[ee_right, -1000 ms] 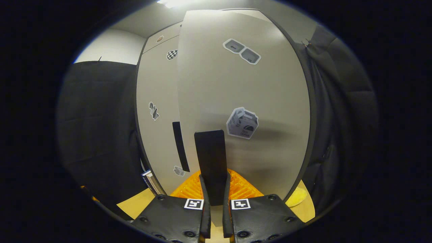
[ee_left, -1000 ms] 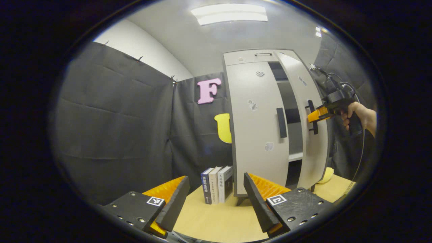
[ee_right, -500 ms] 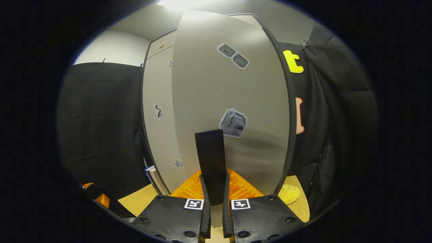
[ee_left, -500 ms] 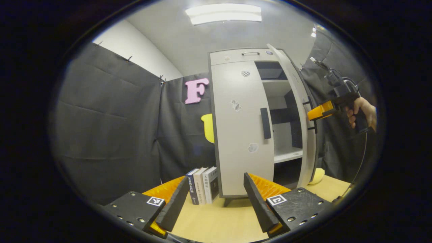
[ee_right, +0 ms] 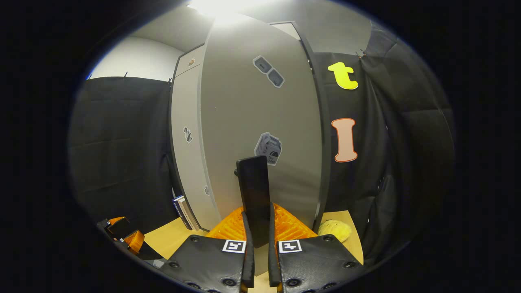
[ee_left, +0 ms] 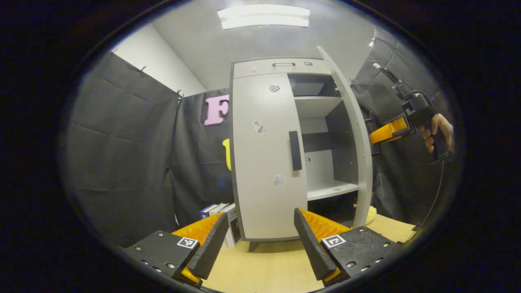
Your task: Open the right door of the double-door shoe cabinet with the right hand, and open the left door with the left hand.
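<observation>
The grey shoe cabinet stands on the wooden table. Its right door is swung wide open, showing white shelves inside. In the right gripper view my right gripper is shut on that door's black handle, with the door face close ahead. The left gripper view shows that same gripper at the door's outer side, held by a hand. The left door is closed, its black handle untouched. My left gripper hangs open in front of the cabinet's base, empty.
Several books stand on the table left of the cabinet. A yellow object lies on the table by the cabinet's right side. Black cloth walls close in on the left and right.
The right door has swung further open under my right gripper, exposing the shelves. The left gripper view has shifted so the cabinet sits more to the left and centre.
</observation>
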Tool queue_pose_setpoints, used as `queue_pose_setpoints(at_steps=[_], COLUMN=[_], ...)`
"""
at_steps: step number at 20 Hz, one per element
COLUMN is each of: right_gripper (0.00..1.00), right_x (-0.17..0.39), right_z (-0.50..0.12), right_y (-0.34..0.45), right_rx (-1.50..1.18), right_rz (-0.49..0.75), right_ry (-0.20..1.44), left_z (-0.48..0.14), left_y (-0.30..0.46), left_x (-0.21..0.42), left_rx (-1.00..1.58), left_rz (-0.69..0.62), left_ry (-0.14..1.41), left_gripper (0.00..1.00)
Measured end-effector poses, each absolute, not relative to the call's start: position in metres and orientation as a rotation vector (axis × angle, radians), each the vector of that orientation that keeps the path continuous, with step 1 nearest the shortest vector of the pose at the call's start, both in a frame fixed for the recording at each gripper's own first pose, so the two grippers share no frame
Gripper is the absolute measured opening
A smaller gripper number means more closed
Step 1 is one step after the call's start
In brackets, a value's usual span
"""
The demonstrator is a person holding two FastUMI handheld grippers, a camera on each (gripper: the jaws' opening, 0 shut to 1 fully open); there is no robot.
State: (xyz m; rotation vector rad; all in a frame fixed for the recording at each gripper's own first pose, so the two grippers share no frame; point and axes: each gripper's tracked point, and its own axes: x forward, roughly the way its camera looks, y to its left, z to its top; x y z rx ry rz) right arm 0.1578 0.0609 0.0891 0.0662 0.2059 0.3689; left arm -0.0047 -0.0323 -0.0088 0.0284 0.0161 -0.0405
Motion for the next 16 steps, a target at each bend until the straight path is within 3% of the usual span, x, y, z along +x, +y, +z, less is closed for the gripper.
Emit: queue_pose_setpoints(at_steps=[16], right_gripper=[0.14], right_x=[0.161], right_z=[0.089], right_y=[0.027], right_rx=[0.041], right_rz=[0.291], right_ry=[0.185], left_z=[-0.011], left_y=[-0.082], left_x=[0.007], left_rx=[0.023], left_rz=[-0.132], left_ry=[0.018], left_gripper=[0.94])
